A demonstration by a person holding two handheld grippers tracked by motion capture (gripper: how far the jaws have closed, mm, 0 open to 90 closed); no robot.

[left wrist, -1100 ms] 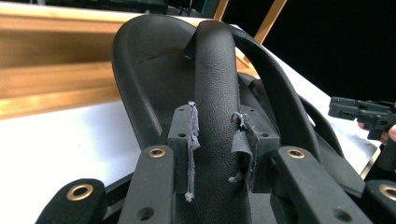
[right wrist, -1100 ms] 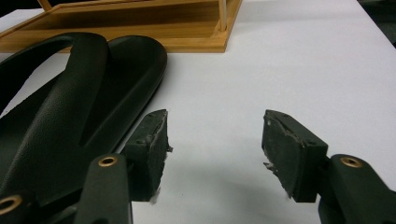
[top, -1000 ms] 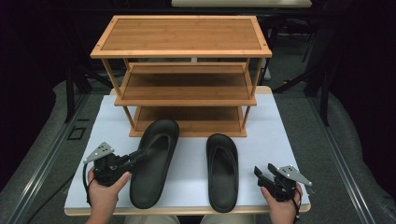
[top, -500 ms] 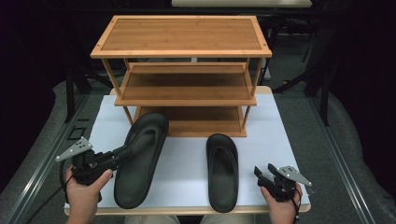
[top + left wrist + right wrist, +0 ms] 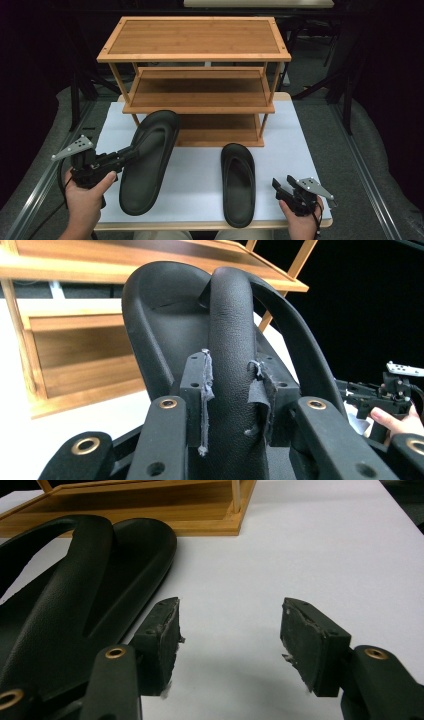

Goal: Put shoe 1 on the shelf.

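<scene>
The left gripper (image 5: 231, 390) squeezes the strap of a big black rubber flip-flop sandal (image 5: 148, 159), right between its pads, near the wooden three-shelf rack (image 5: 195, 75). The right gripper (image 5: 227, 640) is wide open over the white table (image 5: 310, 555), just beside the other black rubber flip-flop sandal (image 5: 238, 182).

You have no text, label, brand, number or sign to read anywhere in these views.
</scene>
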